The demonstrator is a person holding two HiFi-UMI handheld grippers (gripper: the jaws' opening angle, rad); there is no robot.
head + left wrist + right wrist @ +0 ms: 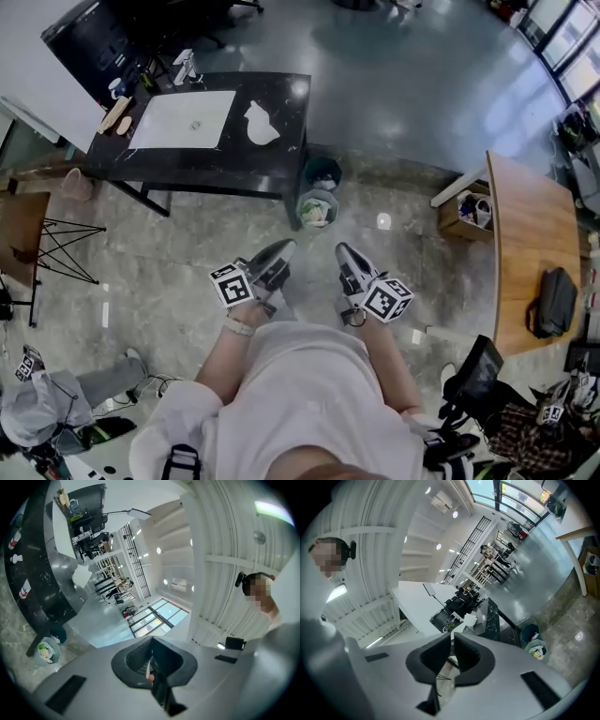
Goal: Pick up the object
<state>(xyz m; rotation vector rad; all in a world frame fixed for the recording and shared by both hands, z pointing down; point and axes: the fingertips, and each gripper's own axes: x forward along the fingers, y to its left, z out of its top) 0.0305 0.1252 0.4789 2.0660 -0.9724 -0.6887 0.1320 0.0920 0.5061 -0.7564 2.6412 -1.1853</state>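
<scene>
Well apart from both claws, a white object [261, 125] lies on the black desk [287, 141], its shape too small to tell. The left claw [284, 248] is shut and empty. The right claw [343, 249] is closed to a slit, also empty.

A white, irregularly shaped object [261, 125] lay flat on the black table [291, 94] in the frame's upper left; just right of a white rectangular sheet [183, 120].

Glossy black table [202, 164], matt wooden desk [525, 253]
</scene>
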